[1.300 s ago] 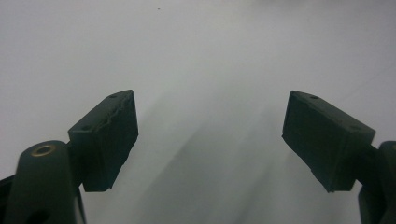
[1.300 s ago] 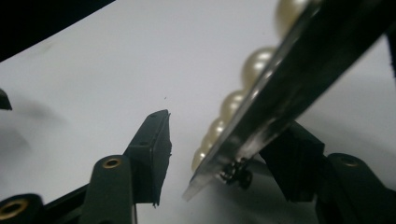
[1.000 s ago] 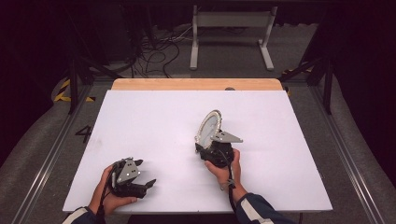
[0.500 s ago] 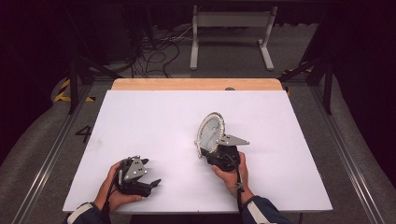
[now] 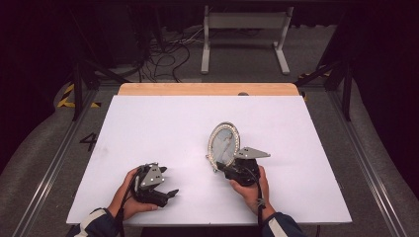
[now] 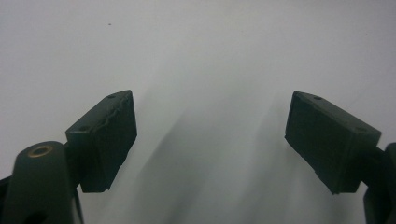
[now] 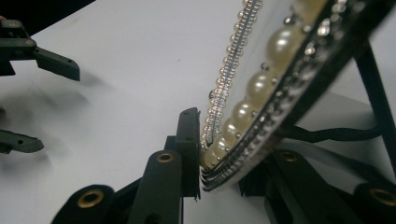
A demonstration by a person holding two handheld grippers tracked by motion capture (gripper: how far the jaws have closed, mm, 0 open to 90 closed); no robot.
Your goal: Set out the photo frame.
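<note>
Jaws of the right gripper just closing, pinching the lower rim of an oval pearl-edged picture frame, frame upright near the middle of the white table, left gripper jaws spread wide over bare table.

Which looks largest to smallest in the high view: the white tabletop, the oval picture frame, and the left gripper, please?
1. White tabletop, by far the largest.
2. Oval picture frame and left gripper: these look alike in size, and the gripper sits nearer the camera, so I would not rank them.
</note>
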